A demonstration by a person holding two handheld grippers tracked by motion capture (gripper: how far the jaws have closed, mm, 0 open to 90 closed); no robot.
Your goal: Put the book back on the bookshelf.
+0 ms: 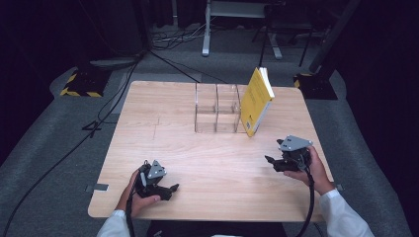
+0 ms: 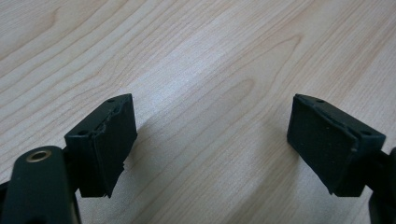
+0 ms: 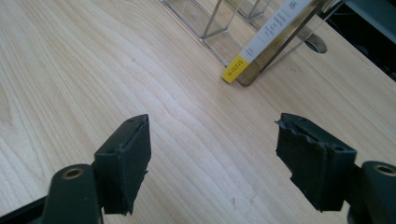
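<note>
On the wooden table [image 1: 207,158]: two grippers, jaws wide apart, holding nothing.
High view: left gripper [image 1: 170,188] near front edge; right gripper [image 1: 271,161] at right; yellow book [image 1: 256,101] leans against clear rack [image 1: 217,108]. Left gripper view: bare wood between jaws. Right gripper view: book beyond jaws.

Wooden table [image 1: 197,158] bears clear organizer [image 1: 217,108] and book [image 1: 257,101].
</note>
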